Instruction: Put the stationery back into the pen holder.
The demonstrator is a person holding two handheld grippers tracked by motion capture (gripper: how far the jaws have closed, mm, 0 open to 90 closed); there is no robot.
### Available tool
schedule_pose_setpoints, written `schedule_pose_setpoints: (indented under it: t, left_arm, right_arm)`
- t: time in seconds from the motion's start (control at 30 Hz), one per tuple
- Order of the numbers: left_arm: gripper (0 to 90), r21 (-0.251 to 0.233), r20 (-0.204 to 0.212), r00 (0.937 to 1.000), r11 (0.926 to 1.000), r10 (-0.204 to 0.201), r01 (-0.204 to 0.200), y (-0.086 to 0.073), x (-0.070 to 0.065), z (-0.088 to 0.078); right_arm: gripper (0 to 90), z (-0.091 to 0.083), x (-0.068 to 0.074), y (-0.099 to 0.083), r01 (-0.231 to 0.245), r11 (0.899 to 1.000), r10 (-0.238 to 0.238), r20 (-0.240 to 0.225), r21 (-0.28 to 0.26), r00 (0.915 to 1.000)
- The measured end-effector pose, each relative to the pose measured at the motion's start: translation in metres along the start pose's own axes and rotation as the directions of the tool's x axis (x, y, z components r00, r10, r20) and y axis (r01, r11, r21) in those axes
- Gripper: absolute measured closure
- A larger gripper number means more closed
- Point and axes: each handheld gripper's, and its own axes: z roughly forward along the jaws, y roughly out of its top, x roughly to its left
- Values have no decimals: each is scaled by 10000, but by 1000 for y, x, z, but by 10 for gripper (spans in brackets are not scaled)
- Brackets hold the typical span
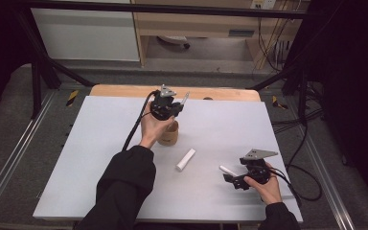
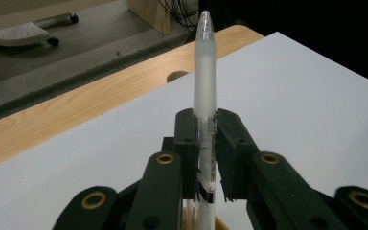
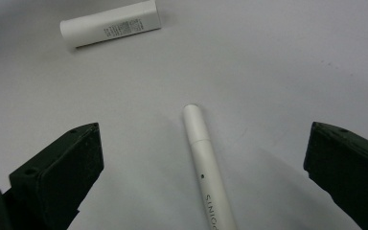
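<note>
Frosted pen point(image 2: 205, 72) upright in left tongs point(image 2: 206, 143), perhaps tip-up

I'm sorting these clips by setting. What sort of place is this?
Probably a lab or workshop recording bay, not a home. A white table stands inside a black metal frame on grey carpet, loose cables trail over the floor, and a person's hands work cabled tongs over it.
</note>
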Motion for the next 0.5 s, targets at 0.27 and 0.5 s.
schedule_pose_setpoints:
  t: [0.27,0.5]
  left_arm:
    - [791,6,105,9999,10000,-18,18,-13,5,1]
    - [791,66,149,9999,10000,-51,50,-23,7,3]
  right_arm:
    - [7,0,1,0,-52,10000,52,9,26,10000]
    - [7,0,0,0,-14,10000,14,18,16,10000]
